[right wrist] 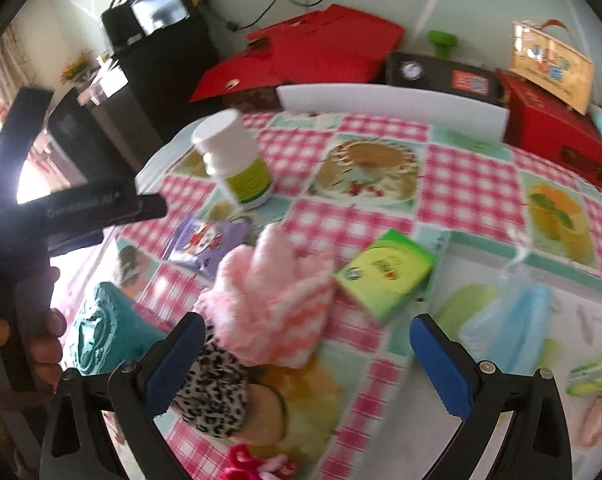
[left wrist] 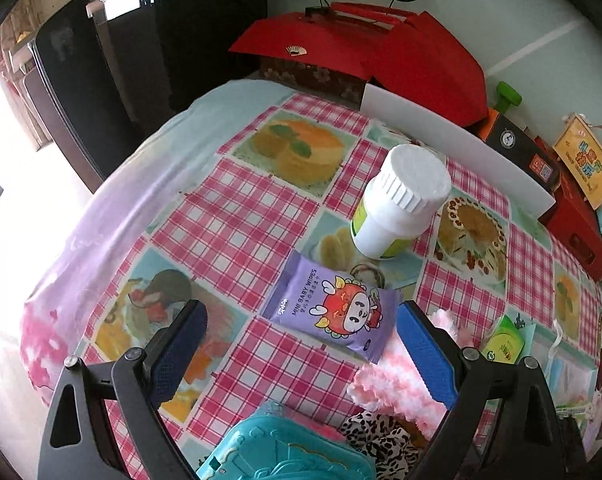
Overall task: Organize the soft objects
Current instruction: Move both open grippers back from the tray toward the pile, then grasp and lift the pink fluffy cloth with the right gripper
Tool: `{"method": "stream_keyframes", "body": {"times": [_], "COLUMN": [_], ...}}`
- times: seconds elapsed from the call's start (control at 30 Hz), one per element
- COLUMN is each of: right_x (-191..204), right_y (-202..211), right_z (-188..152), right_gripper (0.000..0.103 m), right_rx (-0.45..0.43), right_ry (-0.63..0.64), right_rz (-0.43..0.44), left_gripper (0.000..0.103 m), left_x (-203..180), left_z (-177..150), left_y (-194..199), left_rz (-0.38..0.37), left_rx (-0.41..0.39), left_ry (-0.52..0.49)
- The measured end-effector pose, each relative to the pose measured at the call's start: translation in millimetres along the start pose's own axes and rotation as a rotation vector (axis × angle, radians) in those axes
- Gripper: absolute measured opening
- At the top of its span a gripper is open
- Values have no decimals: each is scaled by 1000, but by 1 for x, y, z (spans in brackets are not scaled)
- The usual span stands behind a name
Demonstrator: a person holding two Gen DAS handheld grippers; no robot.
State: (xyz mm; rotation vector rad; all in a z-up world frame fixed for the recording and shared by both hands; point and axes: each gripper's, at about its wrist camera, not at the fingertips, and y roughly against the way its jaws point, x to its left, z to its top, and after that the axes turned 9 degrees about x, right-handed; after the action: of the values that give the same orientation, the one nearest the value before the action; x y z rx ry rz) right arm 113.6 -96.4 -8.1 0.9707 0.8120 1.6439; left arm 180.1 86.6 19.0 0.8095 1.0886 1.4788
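A fluffy pink-and-white glove (right wrist: pixel 273 300) lies on the checked tablecloth, over a leopard-print fabric piece (right wrist: pixel 213 392). Both show in the left wrist view, the glove (left wrist: pixel 393 388) and the leopard fabric (left wrist: pixel 377 436) near the lower edge. My left gripper (left wrist: pixel 301 340) is open above the cloth, its right finger beside the glove. A purple baby-wipes pack (left wrist: pixel 333 312) lies just ahead of it. My right gripper (right wrist: pixel 307 344) is open and empty, hovering over the glove. A pink yarn piece (right wrist: pixel 257 464) lies at the bottom edge.
A white bottle (left wrist: pixel 401 208) stands mid-table. A green tissue pack (right wrist: pixel 385 272), a blue face mask (right wrist: pixel 509 324) and a teal box (left wrist: pixel 285 452) lie nearby. Red boxes (left wrist: pixel 365 48) and a white board (left wrist: pixel 453 152) line the back. The table edge curves at left.
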Motion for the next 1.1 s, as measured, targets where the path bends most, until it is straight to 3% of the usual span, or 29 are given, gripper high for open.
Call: {"method": "stream_keyframes", "body": {"times": [0.27,0.53,0.77,0.83,0.9,0.97,1.03,1.1], "right_x": [2,1,2,-1,-5,-8,-8,-5], "right_y": [-23,-41,-51,-50,-49,-47,-44,-43], "right_z": [6,8,6,7,7,7,7,7], "right_gripper": [102,90,81,75,60,52,52,42], "right_rx": [22,52,63,58,50,41,37,36], "right_ry": [-30,-74,-66,-75,-81,-83,-82,-66], "right_rz": [52,117,76,70,61,66,72,62], "left_gripper": [96,96,96,96,96,96,96,95], "left_x": [-1,-8,-10,-11,-13,-15,-16,-16], "left_z": [0,-1,0,0,0,0,0,0], "left_y": [-11,-14,-18,-18,-19,-20,-20,-20], "left_rz": [-46,-56,-55,-54,-54,-54,-54,-55], "left_rx": [52,64,72,74,75,76,77,77], "left_ry": [2,-20,-29,-33,-39,-43,-48,-51]}}
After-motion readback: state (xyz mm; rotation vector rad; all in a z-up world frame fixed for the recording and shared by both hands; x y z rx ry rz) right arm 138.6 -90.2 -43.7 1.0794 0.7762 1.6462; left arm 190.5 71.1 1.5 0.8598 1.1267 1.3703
